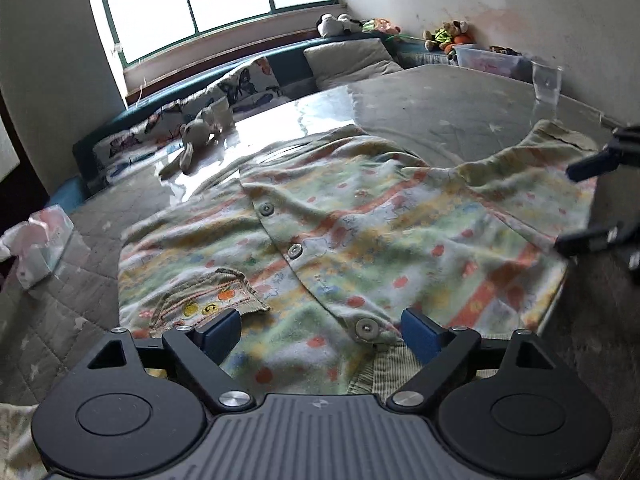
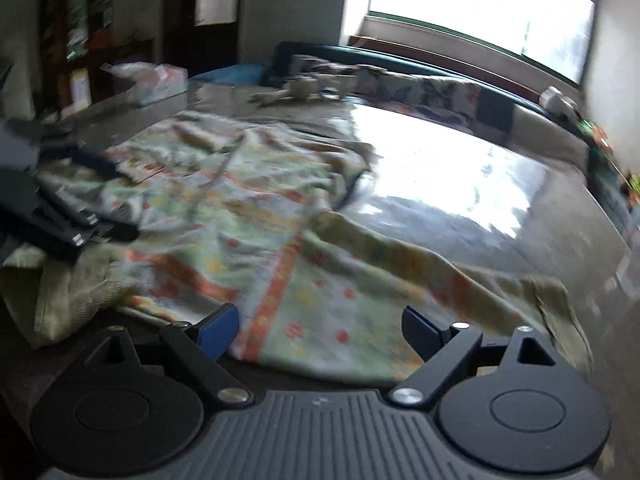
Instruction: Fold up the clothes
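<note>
A small patterned button-up shirt (image 1: 360, 232) lies spread on a glossy table (image 1: 440, 112), front up, with snaps down the middle and a small pocket (image 1: 208, 300) near its hem. My left gripper (image 1: 322, 330) is open over the hem, its blue pads either side of the lowest snap. The right gripper (image 1: 588, 204) shows at the right edge, over the sleeve side. In the right wrist view the shirt (image 2: 256, 216) looks blurred; my right gripper (image 2: 320, 330) is open over its edge, nothing between the fingers. The left gripper (image 2: 80, 200) sits at the left there.
A plush toy (image 1: 200, 136) lies at the table's far side and a tissue pack (image 1: 40, 248) at the left. A clear cup (image 1: 546, 80) stands at the far right. Cushions, stuffed toys and a plastic bin line the window bench behind.
</note>
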{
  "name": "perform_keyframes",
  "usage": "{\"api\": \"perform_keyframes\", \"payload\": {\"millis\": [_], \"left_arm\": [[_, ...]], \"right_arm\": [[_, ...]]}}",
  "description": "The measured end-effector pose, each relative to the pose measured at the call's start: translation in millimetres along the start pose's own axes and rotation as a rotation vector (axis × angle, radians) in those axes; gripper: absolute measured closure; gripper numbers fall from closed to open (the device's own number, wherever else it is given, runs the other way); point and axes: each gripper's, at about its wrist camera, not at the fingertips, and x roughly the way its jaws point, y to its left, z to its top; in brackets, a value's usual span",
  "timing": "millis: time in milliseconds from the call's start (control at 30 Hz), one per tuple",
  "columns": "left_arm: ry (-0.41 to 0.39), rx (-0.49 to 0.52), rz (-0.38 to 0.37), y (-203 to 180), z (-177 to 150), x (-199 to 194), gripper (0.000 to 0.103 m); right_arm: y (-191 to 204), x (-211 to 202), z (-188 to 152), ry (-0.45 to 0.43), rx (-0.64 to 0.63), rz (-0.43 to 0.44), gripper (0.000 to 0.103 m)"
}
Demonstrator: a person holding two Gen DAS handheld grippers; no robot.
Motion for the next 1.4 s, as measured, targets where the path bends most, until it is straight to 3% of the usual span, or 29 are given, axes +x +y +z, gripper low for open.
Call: {"api": "perform_keyframes", "payload": {"millis": [133, 300, 533, 767, 800, 833, 933, 1100, 1167, 1300, 1400], "left_arm": [[-0.031, -0.028, -0.005, 0, 9, -6, 0.014], [-0.061, -0.058, -0.019, -3, 20, -12, 0.014], [-0.059, -0.058, -0.066, -19, 23, -11, 0.014], [-0.031, -0.041, -0.088, -30, 14, -8, 0.014], [-0.033, -0.045, -0.087, -28, 12, -9, 0.014], [-0.036, -0.053, -0.084, -26, 11, -11, 0.014], [-0.052, -0.101, -0.07, -13, 6, -19, 0.014], [-0.04, -0.193, -0.03, 16, -13, -35, 0.014], [-0.025, -0.186, -0.04, 17, -22, -38, 0.013], [0.015, -0.154, -0.036, 10, -33, -35, 0.013], [-0.002, -0.166, -0.027, 12, -29, -36, 0.013]], "right_arm": [[-25, -11, -12, -0.013, 0.098, -0.073, 0.013], [-74, -15, -24, -0.028, 0.232, -0.232, 0.014], [-136, -9, -34, -0.025, 0.419, -0.347, 0.03], [-148, -6, -45, -0.041, 0.486, -0.373, 0.054], [-147, -7, -46, -0.046, 0.488, -0.378, 0.057], [-147, -7, -47, -0.05, 0.49, -0.383, 0.066], [-147, -10, -47, -0.064, 0.506, -0.378, 0.076], [-147, -9, -45, -0.077, 0.52, -0.358, 0.085], [-146, -8, -44, -0.081, 0.526, -0.35, 0.091], [-145, -10, -42, -0.094, 0.543, -0.328, 0.095], [-144, -14, -39, -0.11, 0.555, -0.31, 0.096]]}}
